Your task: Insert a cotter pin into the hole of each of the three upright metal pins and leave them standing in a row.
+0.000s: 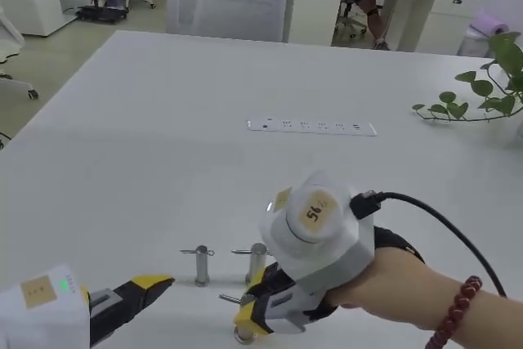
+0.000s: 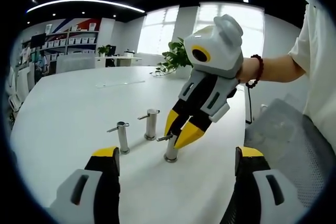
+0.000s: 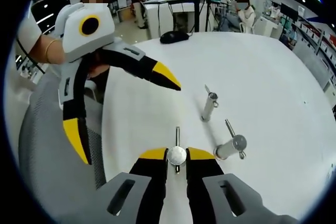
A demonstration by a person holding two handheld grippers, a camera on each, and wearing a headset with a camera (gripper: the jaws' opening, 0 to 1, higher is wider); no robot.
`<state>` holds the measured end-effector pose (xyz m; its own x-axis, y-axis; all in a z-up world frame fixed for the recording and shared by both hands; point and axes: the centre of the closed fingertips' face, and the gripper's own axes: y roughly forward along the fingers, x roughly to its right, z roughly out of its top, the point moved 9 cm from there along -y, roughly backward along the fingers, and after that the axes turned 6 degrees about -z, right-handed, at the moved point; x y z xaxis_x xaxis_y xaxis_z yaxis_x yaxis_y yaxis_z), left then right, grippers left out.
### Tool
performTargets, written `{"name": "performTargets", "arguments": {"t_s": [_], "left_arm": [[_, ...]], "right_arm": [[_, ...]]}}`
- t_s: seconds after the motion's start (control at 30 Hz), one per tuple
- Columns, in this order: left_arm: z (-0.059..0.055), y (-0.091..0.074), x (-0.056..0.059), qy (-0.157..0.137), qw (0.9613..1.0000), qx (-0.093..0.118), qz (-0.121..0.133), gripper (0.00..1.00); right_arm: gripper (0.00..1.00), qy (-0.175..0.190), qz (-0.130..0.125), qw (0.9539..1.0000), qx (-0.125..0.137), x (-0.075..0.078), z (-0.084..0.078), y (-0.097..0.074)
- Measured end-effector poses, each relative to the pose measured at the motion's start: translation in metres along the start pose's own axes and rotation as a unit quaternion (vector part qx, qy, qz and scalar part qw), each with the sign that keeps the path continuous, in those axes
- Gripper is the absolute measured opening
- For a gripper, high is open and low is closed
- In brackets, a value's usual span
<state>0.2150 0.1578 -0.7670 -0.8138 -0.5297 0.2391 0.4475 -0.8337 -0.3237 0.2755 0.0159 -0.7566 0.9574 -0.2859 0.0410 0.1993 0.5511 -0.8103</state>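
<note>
My right gripper (image 3: 177, 157) is pinched almost closed on the head of the near pin (image 2: 171, 149), with its cotter pin (image 2: 164, 138) through it. My left gripper (image 2: 177, 153) gapes wide and holds nothing. The middle pin (image 1: 257, 259) and left pin (image 1: 201, 266) stand just beyond, both cottered. The table (image 1: 122, 161) edge is close on the near side. Open top runs far to the power strip (image 1: 310, 127).
</note>
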Motion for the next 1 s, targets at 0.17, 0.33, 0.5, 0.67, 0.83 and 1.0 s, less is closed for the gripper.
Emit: {"name": "performTargets", "arguments": {"t_s": [0.17, 0.33, 0.5, 0.67, 0.83, 1.0], "left_arm": [[-0.001, -0.001, 0.0, -0.005, 1.0, -0.002, -0.001, 0.94], [-0.002, -0.002, 0.0, -0.004, 1.0, -0.007, 0.001, 0.94], [0.0, -0.003, -0.002, -0.003, 1.0, -0.006, 0.004, 0.94], [0.0, -0.004, -0.003, -0.005, 0.9999, -0.005, 0.008, 0.94], [0.0, -0.005, -0.004, -0.004, 0.9999, -0.006, 0.011, 0.94], [0.001, -0.005, -0.005, -0.003, 0.9999, -0.008, 0.012, 0.95]], "right_arm": [[0.13, -0.009, 0.005, 0.9999, -0.004, 0.0, 0.001, -0.001], [0.13, -0.023, 0.011, 0.9996, -0.007, 0.001, 0.001, -0.002], [0.13, -0.035, 0.012, 0.9992, -0.013, 0.001, -0.001, -0.005], [0.13, -0.037, 0.012, 0.9992, -0.013, 0.004, -0.004, -0.013], [0.13, -0.047, 0.016, 0.9986, -0.015, 0.011, -0.007, -0.021], [0.13, -0.061, 0.021, 0.9977, -0.021, 0.018, -0.011, -0.028]]}}
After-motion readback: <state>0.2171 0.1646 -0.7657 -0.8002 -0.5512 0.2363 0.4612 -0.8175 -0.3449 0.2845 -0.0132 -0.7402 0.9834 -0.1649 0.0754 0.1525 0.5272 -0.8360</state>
